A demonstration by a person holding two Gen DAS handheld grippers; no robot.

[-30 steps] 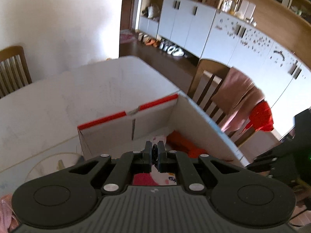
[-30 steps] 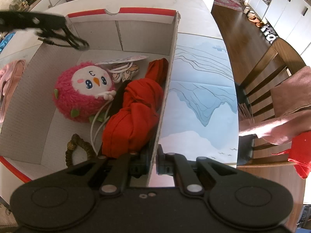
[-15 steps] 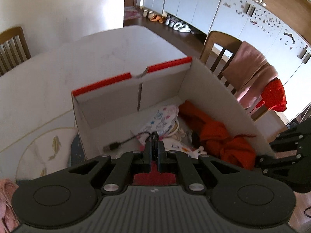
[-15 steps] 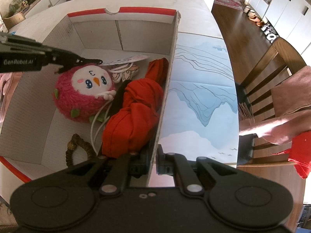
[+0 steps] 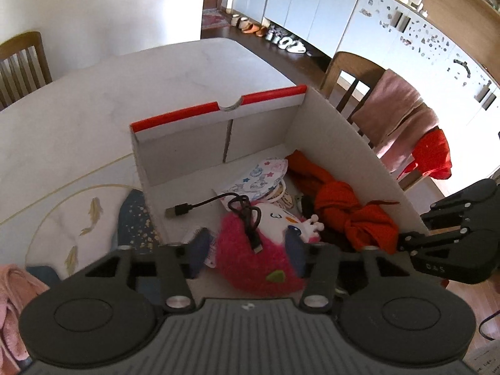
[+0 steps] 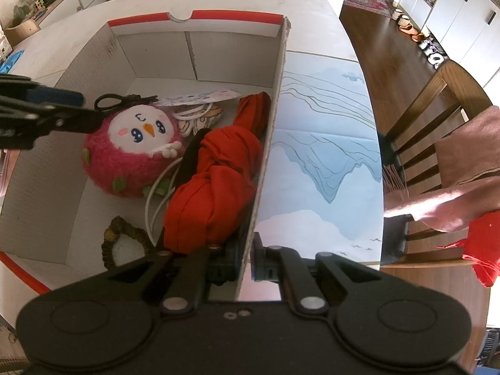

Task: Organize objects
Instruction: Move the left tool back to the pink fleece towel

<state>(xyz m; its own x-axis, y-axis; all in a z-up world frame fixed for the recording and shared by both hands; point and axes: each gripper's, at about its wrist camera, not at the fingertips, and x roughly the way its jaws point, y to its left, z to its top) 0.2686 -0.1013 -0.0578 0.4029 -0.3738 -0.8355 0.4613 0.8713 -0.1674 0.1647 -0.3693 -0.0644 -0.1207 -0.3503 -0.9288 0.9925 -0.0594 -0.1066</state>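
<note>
A white cardboard box (image 5: 218,125) with a red rim stands on the table. In it lie a pink plush bird (image 5: 259,256), a knotted red cloth (image 5: 350,212), a patterned pouch (image 5: 265,175) and a black USB cable (image 5: 243,212) draped over the plush. My left gripper (image 5: 250,250) is open and empty above the plush. It also shows in the right wrist view (image 6: 59,109). My right gripper (image 6: 247,268) is shut on the box's right wall (image 6: 265,162). It also shows in the left wrist view (image 5: 412,240).
A brown bead bracelet (image 6: 122,237) and a white cord (image 6: 156,197) lie in the box. A pink cloth (image 5: 12,293) and a fish-print mat (image 5: 78,218) lie left of the box. Chairs (image 6: 415,125) with draped cloths stand to the right.
My left gripper has opened and let the black cable go; it now lies over the plush. The right gripper has held still on the box wall.
</note>
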